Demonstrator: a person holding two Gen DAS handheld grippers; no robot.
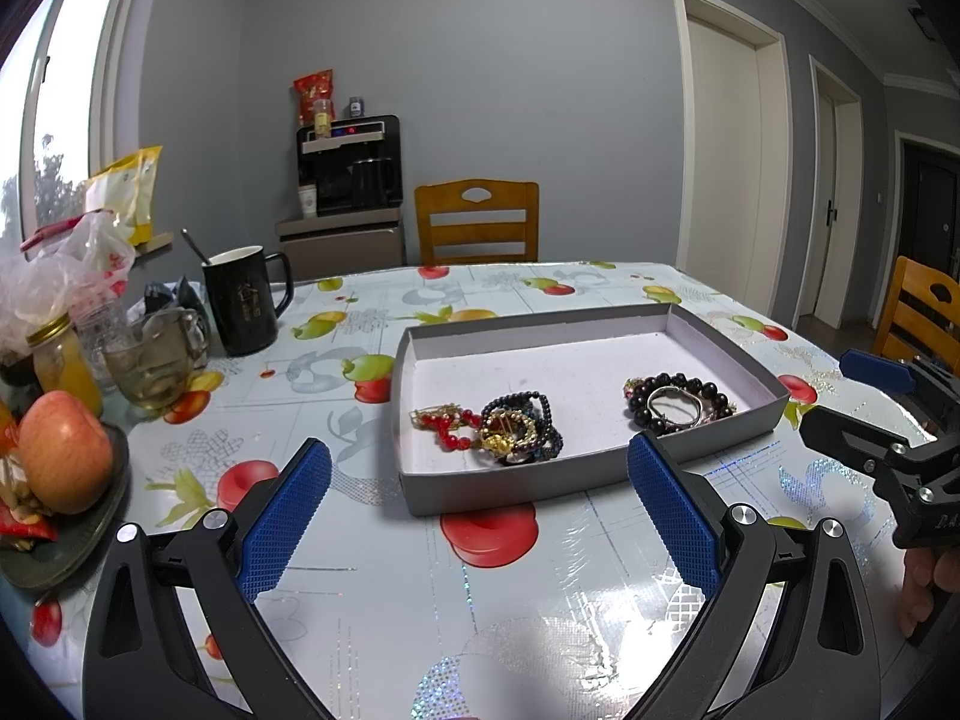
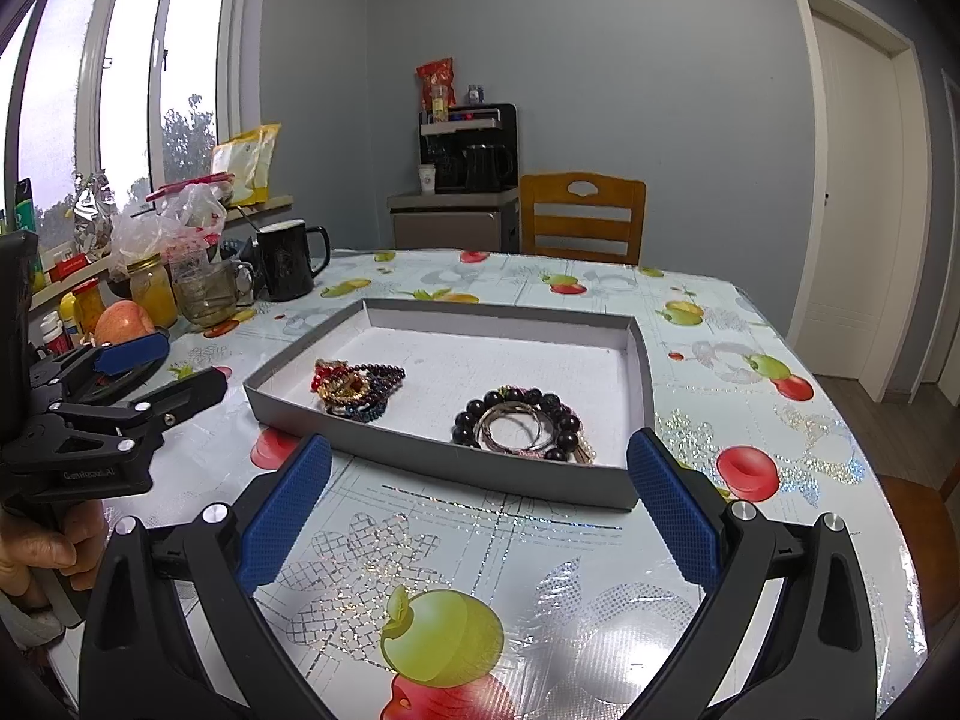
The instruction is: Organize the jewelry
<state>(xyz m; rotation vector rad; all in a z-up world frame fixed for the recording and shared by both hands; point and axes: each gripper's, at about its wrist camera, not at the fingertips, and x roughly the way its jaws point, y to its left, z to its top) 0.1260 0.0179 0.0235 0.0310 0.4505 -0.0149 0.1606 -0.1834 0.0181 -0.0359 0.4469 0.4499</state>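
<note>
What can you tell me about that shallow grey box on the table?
The grey box is a shallow, open rectangular tray, cardboard by its look, grey outside with a white floor. It lies flat on the fruit-print tablecloth. Inside are two separate heaps of beaded bracelets, one toward each end; the rest is bare. Neither gripper touches it.

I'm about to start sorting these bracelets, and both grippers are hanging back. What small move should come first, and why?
Probably ease the left gripper forward over the tray's near wall toward the tangled pile. Both grippers are open and empty, short of the tray, and that knot of red, gold and dark beads sits just beyond the left one.
</note>
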